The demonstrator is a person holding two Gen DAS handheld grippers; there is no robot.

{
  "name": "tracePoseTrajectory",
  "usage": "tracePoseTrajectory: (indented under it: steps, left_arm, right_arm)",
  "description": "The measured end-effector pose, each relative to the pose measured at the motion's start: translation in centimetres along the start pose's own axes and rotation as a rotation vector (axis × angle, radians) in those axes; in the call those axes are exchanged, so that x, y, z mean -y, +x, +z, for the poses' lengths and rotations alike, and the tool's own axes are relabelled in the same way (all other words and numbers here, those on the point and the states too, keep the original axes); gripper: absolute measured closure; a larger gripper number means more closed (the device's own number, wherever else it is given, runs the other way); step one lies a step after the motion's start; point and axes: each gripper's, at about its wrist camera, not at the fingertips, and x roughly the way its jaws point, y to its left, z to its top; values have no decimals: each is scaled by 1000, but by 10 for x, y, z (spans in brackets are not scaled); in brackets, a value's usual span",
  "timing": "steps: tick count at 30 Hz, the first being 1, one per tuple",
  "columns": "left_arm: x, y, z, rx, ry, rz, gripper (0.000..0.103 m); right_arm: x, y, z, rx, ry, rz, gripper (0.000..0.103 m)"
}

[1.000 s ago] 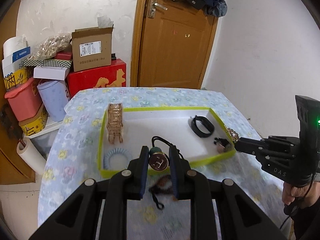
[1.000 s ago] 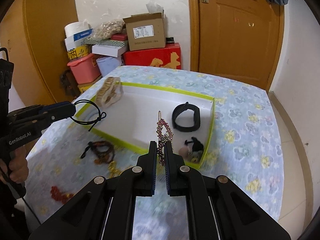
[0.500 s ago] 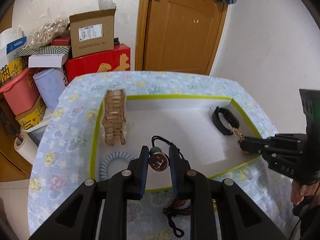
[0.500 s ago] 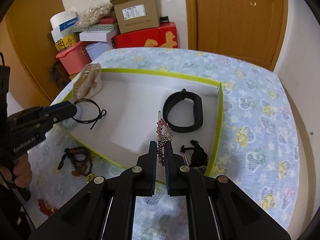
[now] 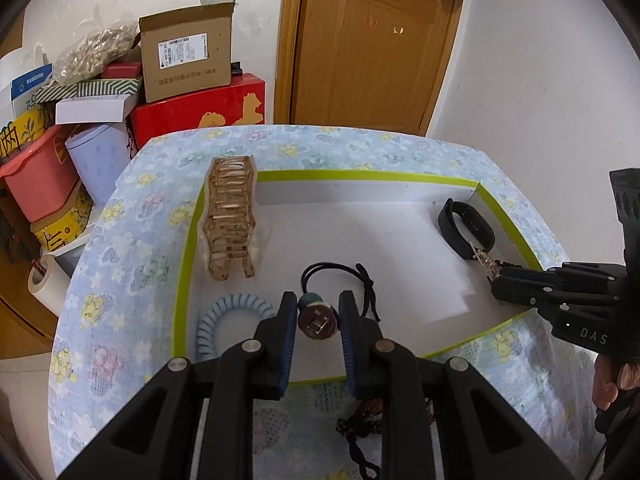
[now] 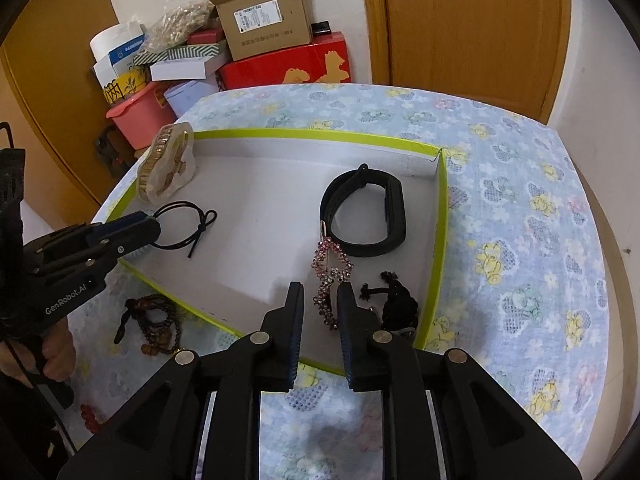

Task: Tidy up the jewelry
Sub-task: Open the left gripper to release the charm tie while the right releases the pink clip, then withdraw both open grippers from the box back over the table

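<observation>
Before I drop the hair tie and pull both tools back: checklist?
1. Grip: left tool shut on hair tie charm: ok.
2. Position: hair tie over tray, inside the green rim: ok.
3. Release: right tool jaws apart around rhinestone clip: ok.
4. Rhinestone clip resting on tray floor: cannot tell.
5. Rhinestone clip apart from black band: cannot tell; its tip looks right against it.

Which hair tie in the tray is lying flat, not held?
The blue coil hair tie, at the tray's near-left corner. The black elastic hair tie hangs by its button charm from the left gripper.
</observation>
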Motion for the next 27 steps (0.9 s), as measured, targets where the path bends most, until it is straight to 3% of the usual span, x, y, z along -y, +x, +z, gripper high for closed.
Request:
tracePoseTrajectory:
  steps: [5,17,27]
  left_arm:
    - [-1,-5,-1,3,-3,-9,72]
    - [7,-50,-18,49,25,-10,72]
    - [17,-94,-54,60,30,-13,72]
  right_arm:
    - [-2,-9,-4,27,6,4,73]
    - [-18,-58,-34,126,23,-23,72]
    - [-39,-96,-72,164,34,-48,72]
